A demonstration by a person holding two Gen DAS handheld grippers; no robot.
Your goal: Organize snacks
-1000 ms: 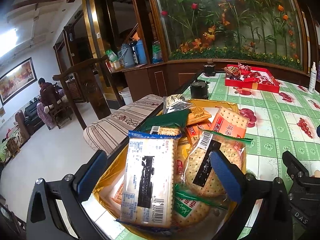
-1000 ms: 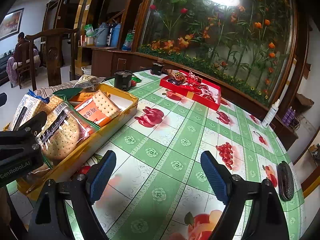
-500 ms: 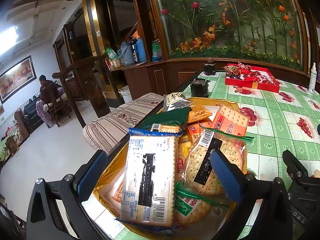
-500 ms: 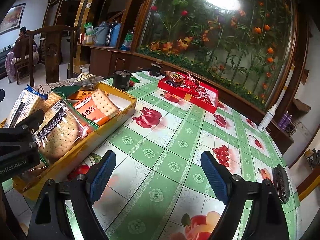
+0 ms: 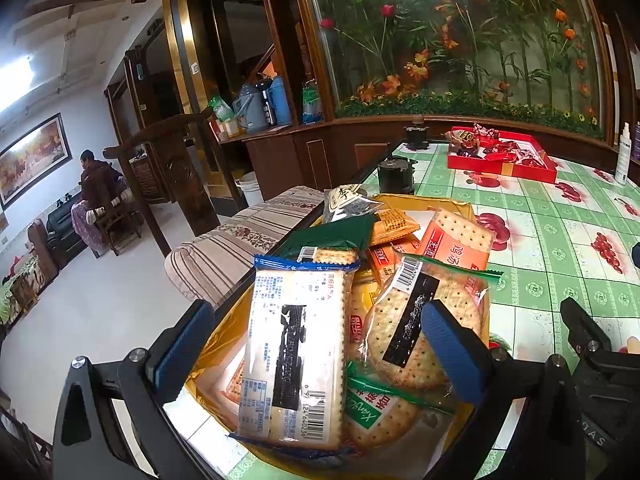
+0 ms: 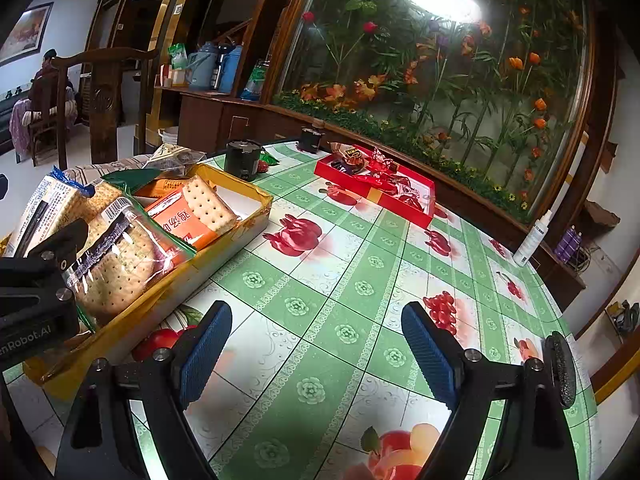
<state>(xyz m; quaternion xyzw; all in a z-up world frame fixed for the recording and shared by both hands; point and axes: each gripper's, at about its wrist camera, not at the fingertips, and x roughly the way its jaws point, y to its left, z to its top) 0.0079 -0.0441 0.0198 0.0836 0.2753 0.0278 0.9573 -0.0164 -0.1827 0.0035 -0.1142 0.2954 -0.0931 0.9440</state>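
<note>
A yellow box (image 6: 240, 236) at the table's left edge is piled with snack packets. On top lie a white cracker pack with a blue edge (image 5: 296, 356), a clear pack of round crackers (image 5: 416, 328) and an orange cracker pack (image 5: 456, 240). My left gripper (image 5: 316, 352) is open, hovering over the white pack, jaws either side, holding nothing. My right gripper (image 6: 316, 352) is open and empty above the green tablecloth (image 6: 360, 288), right of the box. The orange pack (image 6: 192, 212) and round crackers (image 6: 124, 264) show in the right wrist view too.
A red tray (image 6: 380, 192) of wrapped sweets sits at the table's far side. A black pot (image 6: 242, 158) stands beyond the yellow box. A white spray bottle (image 6: 532, 240) stands at the right edge. A striped chair cushion (image 5: 240, 240) lies left of the table.
Both views have shifted slightly; the right gripper has risen a little. Both grippers remain open and the snacks have not moved.
</note>
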